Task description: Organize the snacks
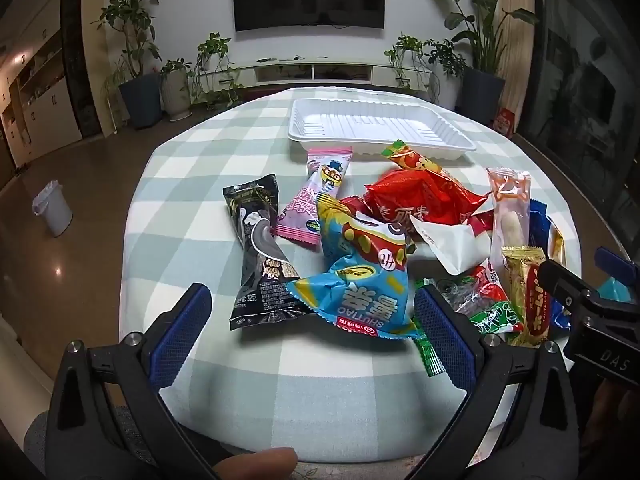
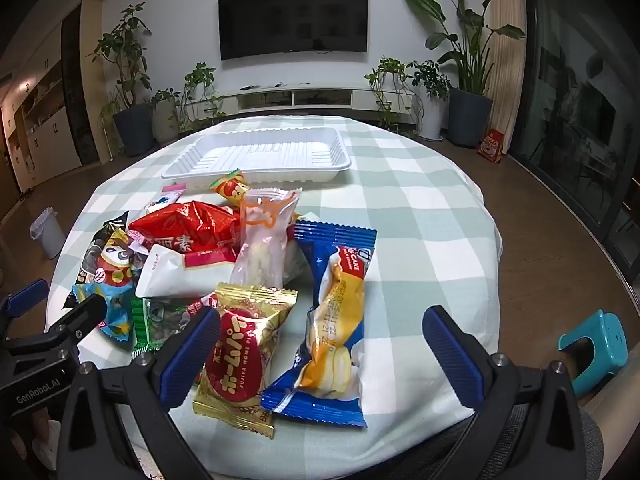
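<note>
While nothing is yet lifted: first pick pending. Left gripper (image 1: 312, 320) spread wide and empty, poised over the blue crisp packet (image 1: 360, 280), black wrapper (image 1: 260, 248) just beside it. Snack heap (image 2: 208, 248) bunched toward the bench's near edge; white tray (image 2: 260, 156) bare, toward the far edge. Right gripper (image 2: 320, 352) likewise released, straddling the gold pie packet (image 2: 240, 352) and blue cake packet (image 2: 332, 320). Next, probably: settle over one packet, close, carry to tray.
</note>
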The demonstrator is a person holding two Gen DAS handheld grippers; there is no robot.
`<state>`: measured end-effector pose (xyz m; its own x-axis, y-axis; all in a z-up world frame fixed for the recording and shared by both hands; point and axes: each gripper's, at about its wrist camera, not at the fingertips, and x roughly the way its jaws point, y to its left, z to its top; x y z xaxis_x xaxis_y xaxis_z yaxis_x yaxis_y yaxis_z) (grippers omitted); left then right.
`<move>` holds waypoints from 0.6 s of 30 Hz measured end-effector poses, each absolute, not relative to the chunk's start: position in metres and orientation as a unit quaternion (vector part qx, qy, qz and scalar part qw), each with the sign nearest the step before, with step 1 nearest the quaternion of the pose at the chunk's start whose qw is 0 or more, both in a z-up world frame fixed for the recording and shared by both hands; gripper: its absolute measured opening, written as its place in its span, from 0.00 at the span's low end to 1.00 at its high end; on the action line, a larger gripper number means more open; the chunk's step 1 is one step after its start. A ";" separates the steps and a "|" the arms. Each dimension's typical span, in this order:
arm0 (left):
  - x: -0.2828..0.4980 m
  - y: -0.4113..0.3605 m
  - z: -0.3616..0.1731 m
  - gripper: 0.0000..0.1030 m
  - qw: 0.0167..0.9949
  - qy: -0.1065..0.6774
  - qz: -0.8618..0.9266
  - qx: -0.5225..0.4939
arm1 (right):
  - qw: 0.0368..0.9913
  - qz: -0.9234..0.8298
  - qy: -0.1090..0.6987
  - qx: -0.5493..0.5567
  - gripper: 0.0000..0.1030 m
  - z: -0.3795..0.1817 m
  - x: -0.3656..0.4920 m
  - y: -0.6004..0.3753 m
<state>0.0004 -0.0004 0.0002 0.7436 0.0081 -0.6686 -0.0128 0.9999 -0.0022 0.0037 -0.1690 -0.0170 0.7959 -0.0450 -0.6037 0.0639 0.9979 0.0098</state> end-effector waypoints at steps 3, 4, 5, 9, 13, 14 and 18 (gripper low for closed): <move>0.001 -0.002 -0.002 0.99 0.934 0.356 0.015 0.007 | 0.947 -0.031 0.320 0.011 1.00 -0.017 0.004 -0.168; 0.001 -0.005 -0.002 0.99 0.934 0.357 0.019 0.015 | 0.947 -0.030 0.320 0.011 1.00 -0.017 0.004 -0.168; 0.000 -0.006 -0.001 0.99 0.934 0.358 0.018 0.013 | 0.947 -0.030 0.320 0.012 1.00 -0.017 0.004 -0.168; 0.000 -0.006 -0.002 0.99 0.934 0.356 0.016 0.006 | 0.947 -0.030 0.320 0.012 1.00 -0.017 0.004 -0.169; 0.000 -0.006 -0.002 0.99 0.934 0.356 0.016 0.005 | 0.947 -0.031 0.320 0.011 1.00 -0.018 0.004 -0.168; 0.000 -0.005 -0.001 0.99 0.934 0.357 0.015 0.005 | 0.947 -0.030 0.320 0.011 1.00 -0.018 0.004 -0.168; 0.001 -0.005 -0.003 0.99 0.934 0.356 0.014 0.004 | 0.947 -0.030 0.320 0.009 1.00 -0.018 0.004 -0.167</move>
<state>0.0008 -0.0053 -0.0030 0.7455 0.0284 -0.6658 -0.0232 0.9996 0.0166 0.0041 -0.1671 -0.0177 0.7931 -0.0516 -0.6068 0.0636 0.9980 -0.0018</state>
